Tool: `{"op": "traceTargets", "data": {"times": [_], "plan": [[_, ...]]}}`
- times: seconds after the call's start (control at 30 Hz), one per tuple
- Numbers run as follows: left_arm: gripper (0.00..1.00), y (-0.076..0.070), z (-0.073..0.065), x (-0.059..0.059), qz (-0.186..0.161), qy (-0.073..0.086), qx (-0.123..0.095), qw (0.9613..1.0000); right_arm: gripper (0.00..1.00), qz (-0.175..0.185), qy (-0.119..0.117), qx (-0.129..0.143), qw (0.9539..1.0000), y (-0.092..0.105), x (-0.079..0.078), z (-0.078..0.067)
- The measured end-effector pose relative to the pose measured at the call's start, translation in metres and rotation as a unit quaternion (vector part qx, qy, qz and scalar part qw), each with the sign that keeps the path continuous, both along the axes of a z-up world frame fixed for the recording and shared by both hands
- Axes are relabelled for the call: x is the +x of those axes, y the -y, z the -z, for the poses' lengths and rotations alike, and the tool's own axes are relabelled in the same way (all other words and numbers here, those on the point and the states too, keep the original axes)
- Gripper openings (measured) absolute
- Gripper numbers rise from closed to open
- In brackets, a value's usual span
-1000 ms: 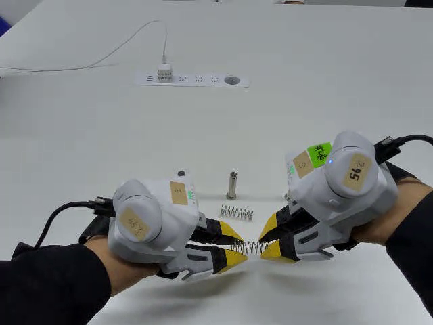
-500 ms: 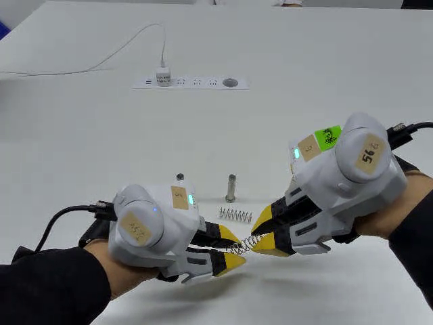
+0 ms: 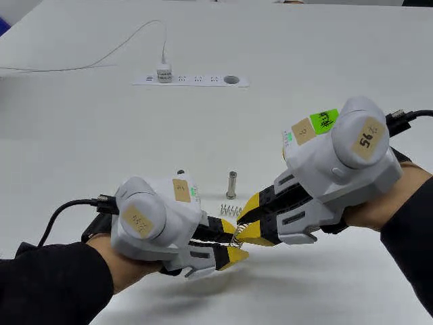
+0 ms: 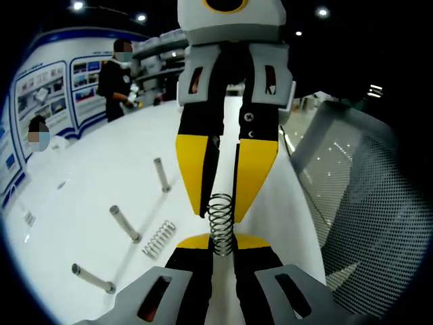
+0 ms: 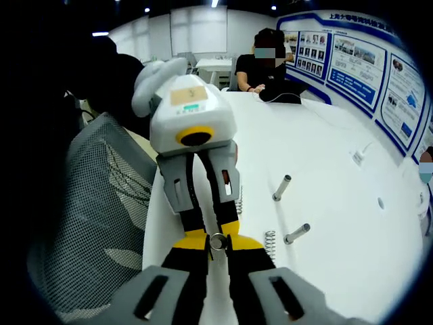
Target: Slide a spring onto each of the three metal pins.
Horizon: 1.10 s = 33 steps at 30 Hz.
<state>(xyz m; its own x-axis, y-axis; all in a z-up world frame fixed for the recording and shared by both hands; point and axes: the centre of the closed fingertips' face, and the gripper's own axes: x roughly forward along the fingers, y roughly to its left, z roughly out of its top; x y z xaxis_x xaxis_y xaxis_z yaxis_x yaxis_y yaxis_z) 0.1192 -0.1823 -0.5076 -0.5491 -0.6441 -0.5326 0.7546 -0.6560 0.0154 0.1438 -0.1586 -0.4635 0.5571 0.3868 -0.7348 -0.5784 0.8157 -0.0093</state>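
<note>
Both ends pinched now: your left gripper (image 4: 216, 247) and right gripper (image 5: 218, 244) each close narrow on the spring (image 4: 220, 220), on your side of the upright pin (image 3: 231, 185), probably to re-seat the grip before threading it on.

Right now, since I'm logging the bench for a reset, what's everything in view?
springs: at least two, silver; one gripped between the grippers, one lying by the pins
pins: three, silver, standing in a row on the table
power strip: one, white, far side of table
plug and cable: one each, white, at the strip
table: one, white
chair: one, grey mesh, beside the table
people: two, dark clothes, background; one standing, one seated
grippers: two, white with yellow tips; left gripper and right gripper both shut on that spring
sleeves: two, black
</note>
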Motion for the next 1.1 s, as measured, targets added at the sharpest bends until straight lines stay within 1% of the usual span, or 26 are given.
{"op": "traceTargets", "data": {"times": [0.1,0.2,0.33,0.47,0.7,0.87,1.03,1.1], "plan": [[0.11,0.0000,0.0001,-0.0003,0.000,-0.001,-0.001,1.0000,0.12,0.002,0.001,0.002,1.0000,-0.0001,0.0000,0.0001],[0.11,-0.0004,0.0001,-0.0010,0.002,-0.002,-0.001,1.0000,0.15,0.005,-0.001,0.002,1.0000,0.0012,-0.0006,0.0015],[0.11,0.0004,-0.0009,-0.0026,0.003,-0.003,-0.003,1.0000,0.16,0.005,-0.008,0.003,0.9999,0.0003,-0.0018,0.0045],[0.11,0.0033,-0.0061,-0.0035,0.000,-0.012,-0.008,0.9999,0.15,0.003,-0.014,0.001,0.9999,-0.0006,-0.0030,0.0089],[0.11,0.0030,-0.0053,-0.0032,0.001,-0.009,-0.009,0.9999,0.12,0.004,-0.014,-0.002,0.9999,0.0016,-0.0033,0.0088],[0.11,0.0038,-0.0055,-0.0030,0.001,-0.007,-0.011,0.9999,0.12,0.003,-0.013,-0.004,0.9999,0.0019,-0.0034,0.0089],[0.12,0.0040,-0.0069,-0.0018,-0.003,-0.008,-0.013,0.9999,0.12,0.008,-0.012,-0.003,0.9999,0.0029,-0.0024,0.0078],[0.14,0.0036,-0.0075,-0.0012,-0.005,-0.012,-0.012,0.9998,0.12,0.010,-0.011,-0.004,0.9999,0.0043,-0.0022,0.0072]]}}
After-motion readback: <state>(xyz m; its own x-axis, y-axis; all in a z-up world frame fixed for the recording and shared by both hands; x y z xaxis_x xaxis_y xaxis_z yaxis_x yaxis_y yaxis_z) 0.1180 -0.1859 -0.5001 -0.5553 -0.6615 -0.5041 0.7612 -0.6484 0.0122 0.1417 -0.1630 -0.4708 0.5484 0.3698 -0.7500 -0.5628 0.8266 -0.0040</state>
